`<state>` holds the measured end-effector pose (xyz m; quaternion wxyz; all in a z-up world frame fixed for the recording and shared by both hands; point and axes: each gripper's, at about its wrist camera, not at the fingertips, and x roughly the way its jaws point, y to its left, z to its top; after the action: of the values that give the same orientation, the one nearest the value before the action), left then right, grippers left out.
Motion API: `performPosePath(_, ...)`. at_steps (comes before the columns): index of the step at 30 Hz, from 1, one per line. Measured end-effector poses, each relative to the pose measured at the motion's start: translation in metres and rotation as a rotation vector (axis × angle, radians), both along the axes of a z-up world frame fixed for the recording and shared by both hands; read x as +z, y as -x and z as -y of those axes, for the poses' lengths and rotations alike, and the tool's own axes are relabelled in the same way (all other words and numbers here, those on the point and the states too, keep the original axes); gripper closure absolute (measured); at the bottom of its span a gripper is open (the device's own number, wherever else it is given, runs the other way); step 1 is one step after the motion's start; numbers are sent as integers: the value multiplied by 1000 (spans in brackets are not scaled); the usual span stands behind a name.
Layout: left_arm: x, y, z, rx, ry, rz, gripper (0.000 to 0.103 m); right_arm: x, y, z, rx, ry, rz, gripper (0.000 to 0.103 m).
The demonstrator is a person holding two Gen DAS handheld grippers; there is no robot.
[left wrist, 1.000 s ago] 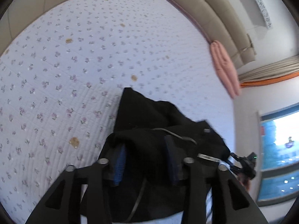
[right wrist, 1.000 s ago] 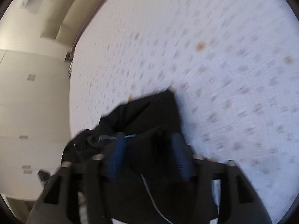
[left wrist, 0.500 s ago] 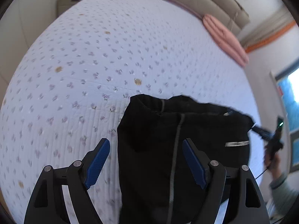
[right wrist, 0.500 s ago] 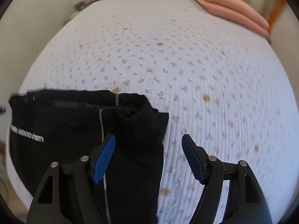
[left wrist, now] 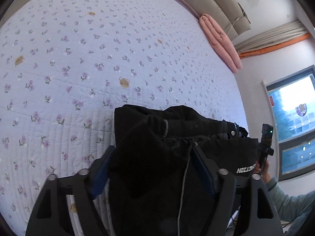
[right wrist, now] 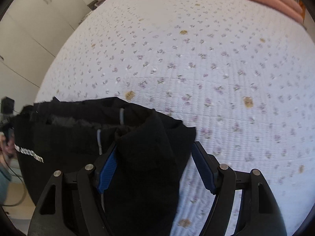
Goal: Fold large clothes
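Black garment (left wrist: pixel 169 157) lies bunched at the bed's (left wrist: pixel 78 59) near edge, and both the left hand-held gripper (left wrist: pixel 151 169) and the right hand-held gripper (right wrist: pixel 155 169), wide apart half a second ago, are closing on its folds, readying another fold.

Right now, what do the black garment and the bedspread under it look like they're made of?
Garment: soft, matte black knit, probably fleece or sweatshirt cotton; it bunches in thick rounded folds, with a fuzzy lining, a pale drawcord and printed white lettering. Bedspread: thin quilted cotton by its look, matte, with stitched ridges and a small floral print.
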<state>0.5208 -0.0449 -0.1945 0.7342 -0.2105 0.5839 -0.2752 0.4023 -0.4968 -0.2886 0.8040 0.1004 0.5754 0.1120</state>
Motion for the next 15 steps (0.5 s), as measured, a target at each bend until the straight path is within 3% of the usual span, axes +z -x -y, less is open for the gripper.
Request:
performPosePath(2, 2, 3, 6, -10, -25, 13, 80, 2, 2, -5, 18, -54, -6, 69)
performPosePath(5, 16, 14, 10, 0, -72, 75, 88, 15, 17, -19, 23, 36, 45, 82)
performPosePath(8, 47, 24, 5, 53, -86, 142, 90, 43, 35, -24, -15, 120, 101, 84)
performPosePath(11, 86, 27, -6, 111, -49, 225, 90, 89, 44, -22, -57, 197, 198, 86)
performPosePath(15, 118, 2, 0, 142, -68, 309, 90, 133, 26, -25, -79, 243, 304, 86)
